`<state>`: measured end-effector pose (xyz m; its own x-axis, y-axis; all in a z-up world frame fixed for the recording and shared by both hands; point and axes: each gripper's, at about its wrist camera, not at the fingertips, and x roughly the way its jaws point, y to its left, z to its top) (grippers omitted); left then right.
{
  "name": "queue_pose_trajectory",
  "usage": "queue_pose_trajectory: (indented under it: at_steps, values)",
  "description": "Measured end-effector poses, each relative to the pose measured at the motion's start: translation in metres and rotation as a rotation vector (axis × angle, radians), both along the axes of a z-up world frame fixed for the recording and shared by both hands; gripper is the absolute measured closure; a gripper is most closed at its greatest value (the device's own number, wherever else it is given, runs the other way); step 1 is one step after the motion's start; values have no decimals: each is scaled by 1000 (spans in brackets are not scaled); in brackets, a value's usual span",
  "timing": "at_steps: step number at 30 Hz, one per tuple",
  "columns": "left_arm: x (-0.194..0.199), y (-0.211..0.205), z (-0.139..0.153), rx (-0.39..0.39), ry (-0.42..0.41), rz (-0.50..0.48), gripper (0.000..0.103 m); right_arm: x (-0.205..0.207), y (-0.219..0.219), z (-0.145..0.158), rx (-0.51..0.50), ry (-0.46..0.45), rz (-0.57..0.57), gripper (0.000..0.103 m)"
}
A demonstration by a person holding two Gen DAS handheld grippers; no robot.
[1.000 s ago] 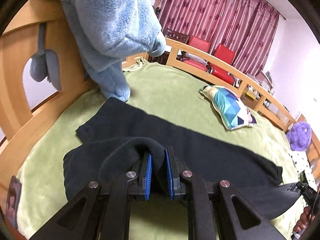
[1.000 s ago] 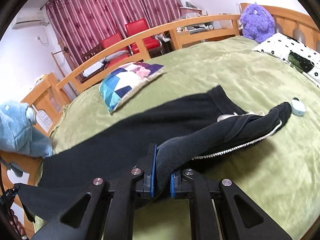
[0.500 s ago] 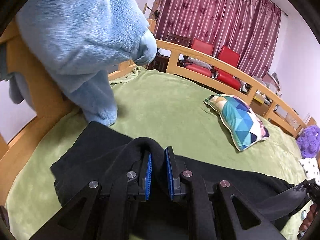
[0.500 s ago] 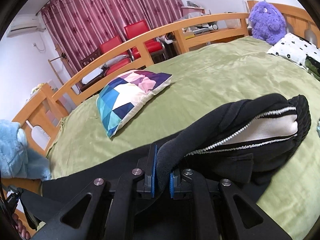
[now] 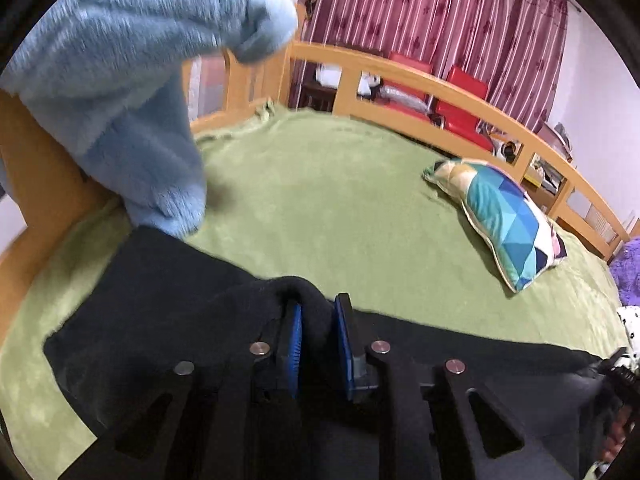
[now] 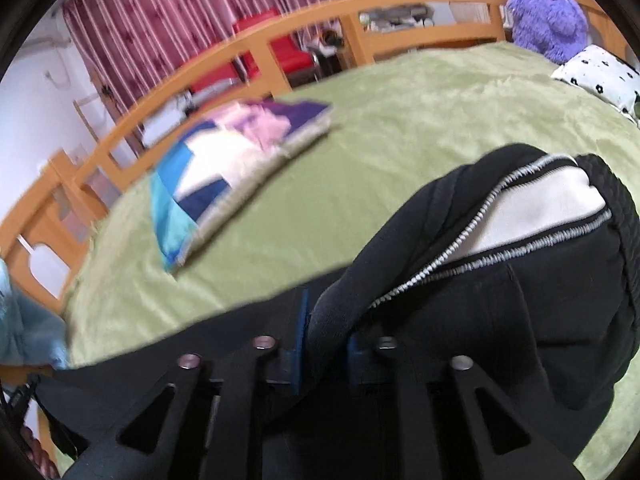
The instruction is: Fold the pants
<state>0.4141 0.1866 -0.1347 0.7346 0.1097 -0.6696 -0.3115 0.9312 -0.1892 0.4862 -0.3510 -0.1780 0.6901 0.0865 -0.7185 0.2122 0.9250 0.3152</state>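
Waistband raised higher than before, black pants point(image 6: 472, 312) bunched, white lining showing, left tool point(image 5: 318, 320) and right tool point(image 6: 326, 320) both clamped on fabric

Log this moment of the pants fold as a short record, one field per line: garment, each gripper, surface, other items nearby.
garment: black pants, partly lifted, white lining showing at the waistband
left gripper: shut on a fold of the pants
right gripper: shut on the pants near the waist end
surface: green blanket on a wooden-railed bed
nearby: patterned pillow, blue plush toy, purple plush toy
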Motion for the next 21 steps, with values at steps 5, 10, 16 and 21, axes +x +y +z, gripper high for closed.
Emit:
queue_pose_trajectory:
  at_steps: [5, 10, 16, 21]
  values:
    - [-18, -1, 8, -4, 7, 25, 40, -29, 14, 4, -110, 8, 63, 56]
    - [-63, -2, 18, -55, 1, 23, 39, -80, 19, 2, -212, 64, 121, 54]
    - [-117, -9, -5, -97, 91, 35, 39, -136, 4, 2, -191, 117, 122, 53]
    - [-144, -21, -23, -55, 160, 34, 39, -179, -10, -9, -215, 122, 100, 47]
